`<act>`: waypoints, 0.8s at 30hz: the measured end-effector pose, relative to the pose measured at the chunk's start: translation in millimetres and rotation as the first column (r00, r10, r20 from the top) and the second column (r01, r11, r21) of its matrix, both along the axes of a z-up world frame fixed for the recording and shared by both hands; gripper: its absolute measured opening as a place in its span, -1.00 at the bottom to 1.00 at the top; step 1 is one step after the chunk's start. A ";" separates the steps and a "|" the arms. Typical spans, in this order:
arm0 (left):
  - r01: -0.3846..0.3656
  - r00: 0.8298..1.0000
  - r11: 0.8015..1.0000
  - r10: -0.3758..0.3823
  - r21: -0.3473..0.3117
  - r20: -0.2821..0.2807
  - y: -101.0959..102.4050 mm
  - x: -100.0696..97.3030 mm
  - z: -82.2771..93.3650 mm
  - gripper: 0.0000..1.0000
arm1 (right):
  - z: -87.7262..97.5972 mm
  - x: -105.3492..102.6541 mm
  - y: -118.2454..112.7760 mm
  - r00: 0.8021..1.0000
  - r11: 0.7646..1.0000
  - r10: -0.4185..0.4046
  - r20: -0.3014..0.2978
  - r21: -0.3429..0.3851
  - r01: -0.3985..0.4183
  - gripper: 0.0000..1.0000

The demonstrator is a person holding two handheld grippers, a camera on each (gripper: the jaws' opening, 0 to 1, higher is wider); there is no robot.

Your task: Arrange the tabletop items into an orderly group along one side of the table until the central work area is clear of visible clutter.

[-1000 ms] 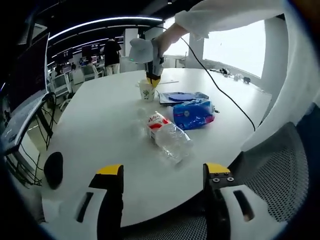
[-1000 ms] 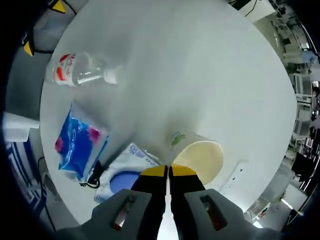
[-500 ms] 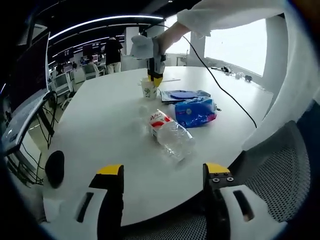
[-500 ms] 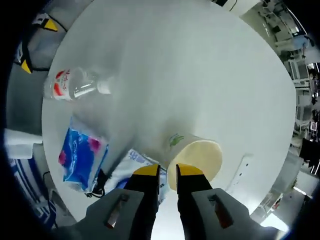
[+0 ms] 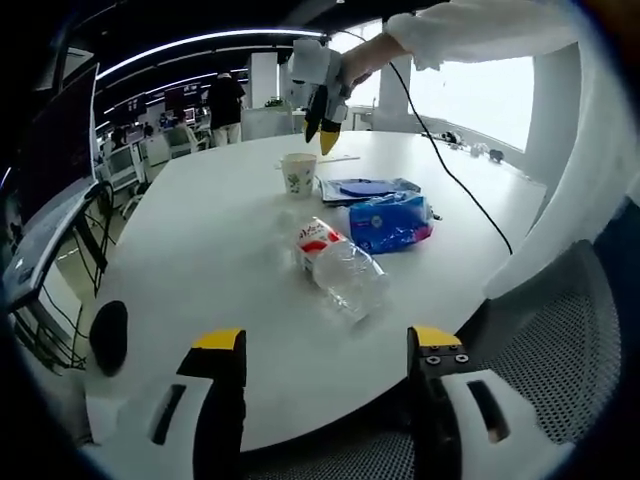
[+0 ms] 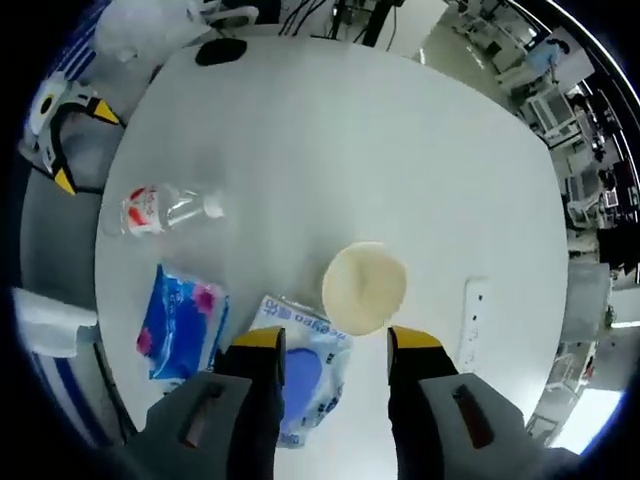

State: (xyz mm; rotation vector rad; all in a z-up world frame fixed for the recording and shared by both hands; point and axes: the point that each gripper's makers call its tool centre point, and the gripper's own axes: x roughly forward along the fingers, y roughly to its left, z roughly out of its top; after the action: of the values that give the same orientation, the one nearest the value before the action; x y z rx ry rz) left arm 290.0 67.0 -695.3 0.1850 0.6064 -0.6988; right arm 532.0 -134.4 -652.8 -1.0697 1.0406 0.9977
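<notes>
A cream paper cup (image 5: 298, 174) (image 6: 364, 288) stands upright on the white table (image 5: 200, 250), beside a pale packet with a blue disc (image 5: 366, 189) (image 6: 308, 362). A blue tissue pack (image 5: 391, 223) (image 6: 182, 322) lies nearer, and a clear plastic bottle with a red label (image 5: 337, 268) (image 6: 165, 209) lies on its side. My right gripper (image 6: 334, 342) (image 5: 324, 125) hangs open above the cup, holding nothing. My left gripper (image 5: 328, 342) is open at the near table edge, short of the bottle.
A small black object (image 5: 107, 335) (image 6: 222, 51) rests at the table's left edge. A cable (image 5: 440, 180) runs from the right gripper across the table. A flat white strip (image 6: 473, 317) lies past the cup. A mesh chair (image 5: 545, 350) stands at the near right.
My right gripper has opened, let go of the cup's rim and risen above it. The cup stays standing beside the packet. The left gripper has not moved.
</notes>
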 end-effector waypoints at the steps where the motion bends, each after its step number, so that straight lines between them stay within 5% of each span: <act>1: 0.001 1.000 1.000 -0.001 -0.001 0.000 -0.3 0.1 0.2 0.32 | 3.1 -5.1 -4.0 1.000 1.000 -0.002 0.003 0.002 0.002 -0.14; 11: 0.018 1.000 1.000 -0.018 -0.013 -0.001 -4.2 -1.7 0.4 0.36 | 16.2 -25.1 -29.5 0.993 0.991 -0.104 0.055 0.092 0.098 -0.01; 24: 0.049 0.999 0.998 -0.049 -0.028 0.011 -9.7 -5.0 3.5 0.41 | 21.9 -69.4 -77.8 0.980 0.982 -0.170 0.101 0.103 0.160 0.05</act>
State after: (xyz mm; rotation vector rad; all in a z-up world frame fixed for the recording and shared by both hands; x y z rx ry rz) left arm 285.0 57.3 -691.8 0.1775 0.5834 -0.7531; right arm 462.6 -212.3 -631.0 -0.9344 0.9667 0.8366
